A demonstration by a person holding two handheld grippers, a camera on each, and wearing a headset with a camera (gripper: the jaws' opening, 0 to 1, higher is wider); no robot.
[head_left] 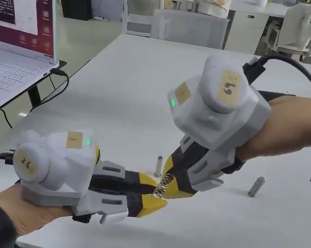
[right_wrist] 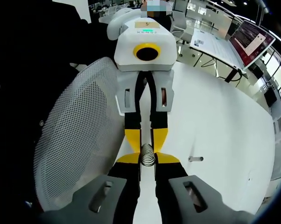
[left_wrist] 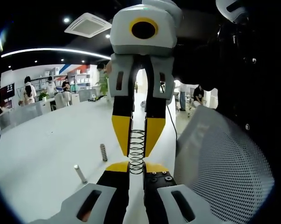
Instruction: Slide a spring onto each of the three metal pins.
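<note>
First, from the head view: the left gripper point(head_left: 154, 201) reaches in from eight o'clock and the right gripper point(head_left: 168, 182) from two o'clock, and their yellow-tipped jaws meet low over the white table point(head_left: 119, 93). Both are pinched on one spring point(head_left: 163, 187), which lies slanted between the tips. A bare pin point(head_left: 158, 166) stands upright just beside the spring at twelve o'clock. A sprung pin point(head_left: 255, 187) leans on the table well apart at three o'clock. A laptop point(head_left: 16, 46) sits at ten o'clock. From the left gripper view, the left gripper point(left_wrist: 136, 167) clamps the near end of the spring point(left_wrist: 137, 151), and the right gripper point(left_wrist: 137, 139), coming from twelve o'clock, clamps the far end. The bare pin point(left_wrist: 80, 173) and the sprung pin point(left_wrist: 103, 152) stand at nine o'clock, and a mesh chair point(left_wrist: 224, 163) is at three o'clock. From the right gripper view, the right gripper point(right_wrist: 147, 159) is closed on the spring point(right_wrist: 147, 155), with the left gripper point(right_wrist: 146, 139) meeting it from twelve o'clock. One metal pin point(right_wrist: 195, 159) shows at three o'clock, too small to tell whether it is bare. The mesh chair point(right_wrist: 75, 135) is at nine o'clock.
</note>
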